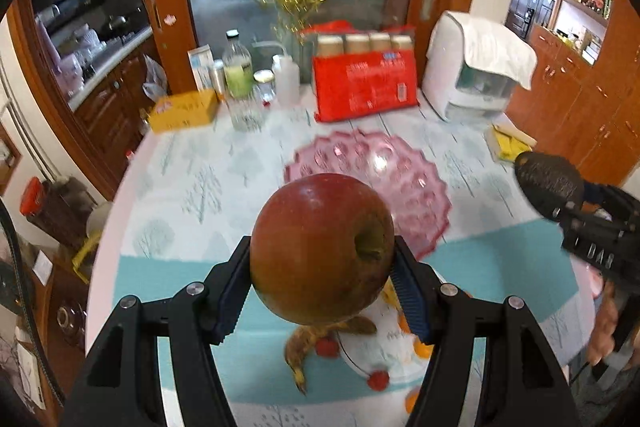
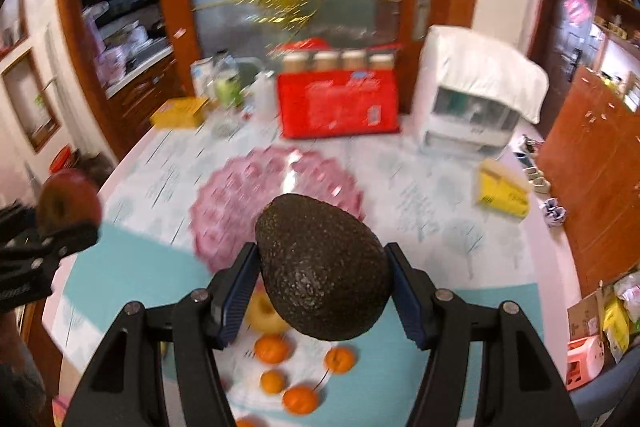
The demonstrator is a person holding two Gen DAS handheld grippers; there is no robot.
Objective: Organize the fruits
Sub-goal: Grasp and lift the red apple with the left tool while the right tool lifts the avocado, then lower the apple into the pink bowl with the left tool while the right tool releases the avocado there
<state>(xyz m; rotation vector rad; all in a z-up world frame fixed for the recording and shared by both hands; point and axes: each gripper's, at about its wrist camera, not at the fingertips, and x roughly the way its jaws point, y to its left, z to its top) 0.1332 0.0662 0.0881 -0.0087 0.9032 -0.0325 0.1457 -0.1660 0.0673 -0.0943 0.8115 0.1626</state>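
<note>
since the left gripper (image 1: 322,281) pinches a round red apple (image 1: 322,247) and the right gripper (image 2: 322,291) a dark pebbly avocado (image 2: 324,267), both above the table near the scalloped pink glass plate (image 1: 400,183), either smooth fruit could slip or collide.

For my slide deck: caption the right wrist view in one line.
Right hand-held gripper carries a dark avocado above small oranges, pink plate ahead.

Left claw (image 1: 322,279) grips red apple (image 1: 322,247) above desk (image 1: 192,187); pink plate (image 1: 384,183) behind, right claw (image 1: 550,183) holds avocado (image 1: 548,181).
</note>
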